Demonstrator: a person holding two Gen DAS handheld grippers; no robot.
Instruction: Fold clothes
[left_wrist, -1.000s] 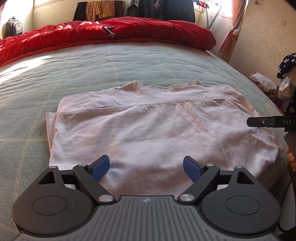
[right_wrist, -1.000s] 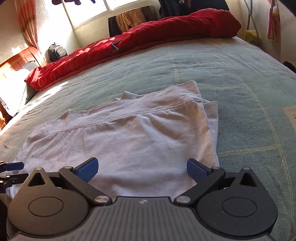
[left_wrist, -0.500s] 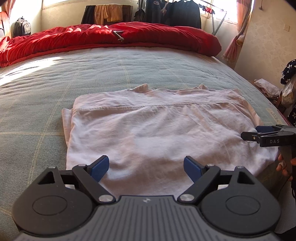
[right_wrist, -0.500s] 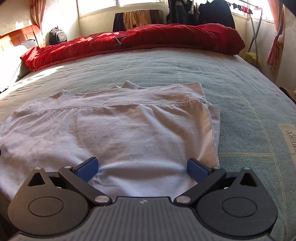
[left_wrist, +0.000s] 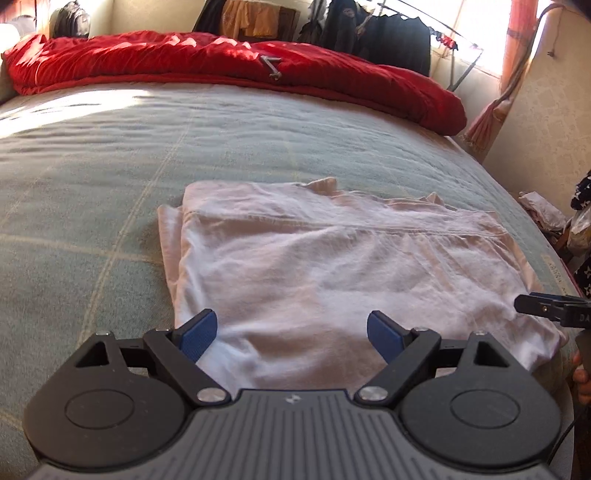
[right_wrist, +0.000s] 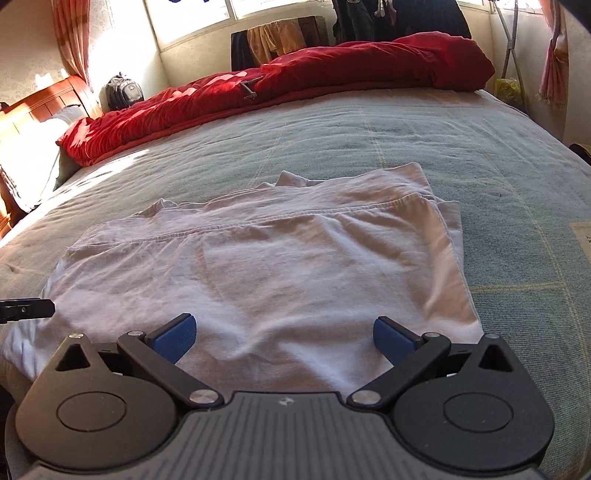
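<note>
A folded pale-pink cotton garment (left_wrist: 332, 266) lies flat on the grey-green checked bedspread (left_wrist: 92, 177). The left gripper (left_wrist: 291, 334) and right gripper (right_wrist: 283, 338) hover at its near edge, fingers spread wide, grasping nothing.

1. The folded garment (left_wrist: 332, 266) lies on the bed (left_wrist: 92, 192), at its near edge.
2. A quilt (left_wrist: 221, 62) lies along the far edge.
3. Both claws are over the garment's near hem.
</note>
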